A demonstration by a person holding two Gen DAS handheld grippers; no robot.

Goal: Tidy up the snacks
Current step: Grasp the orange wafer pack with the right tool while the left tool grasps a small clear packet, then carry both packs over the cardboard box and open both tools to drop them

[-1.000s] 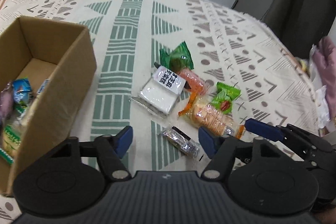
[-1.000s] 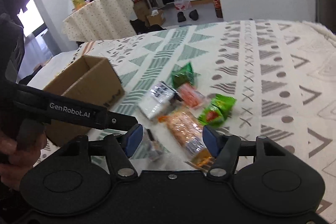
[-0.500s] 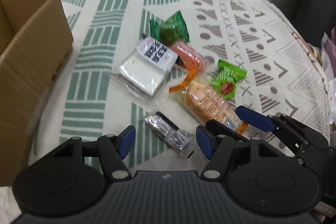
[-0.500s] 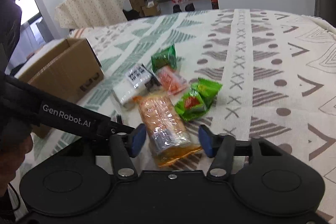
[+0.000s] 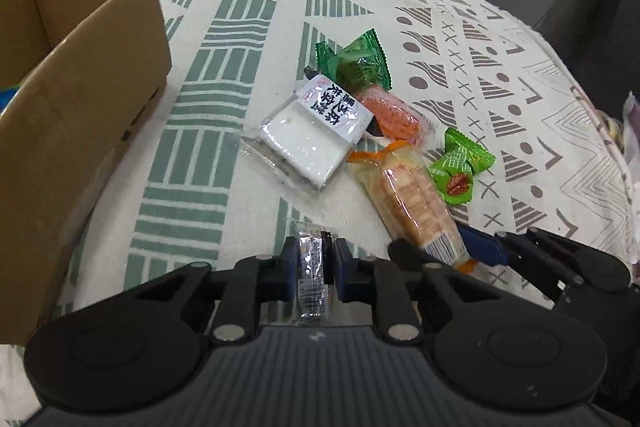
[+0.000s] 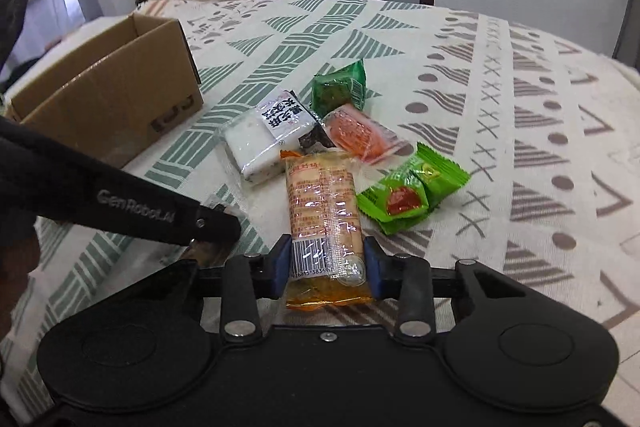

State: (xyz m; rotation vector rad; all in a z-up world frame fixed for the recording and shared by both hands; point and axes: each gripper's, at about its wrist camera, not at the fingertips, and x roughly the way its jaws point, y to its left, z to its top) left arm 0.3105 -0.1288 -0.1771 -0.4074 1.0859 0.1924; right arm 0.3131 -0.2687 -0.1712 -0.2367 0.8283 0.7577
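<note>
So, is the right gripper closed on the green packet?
No, the right gripper is closed on the cracker pack; the green packet lies beside it on the cloth, untouched.

Glossy plastic wrappers; matt cardboard box

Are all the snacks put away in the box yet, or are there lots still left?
Not yet. The cardboard box shows only a blue scrap inside. In hand: the left gripper is shut on a small silver packet, and the right gripper is shut on the orange cracker pack. Still on the tablecloth: the white cake pack, an orange-red snack and two green packets.
</note>
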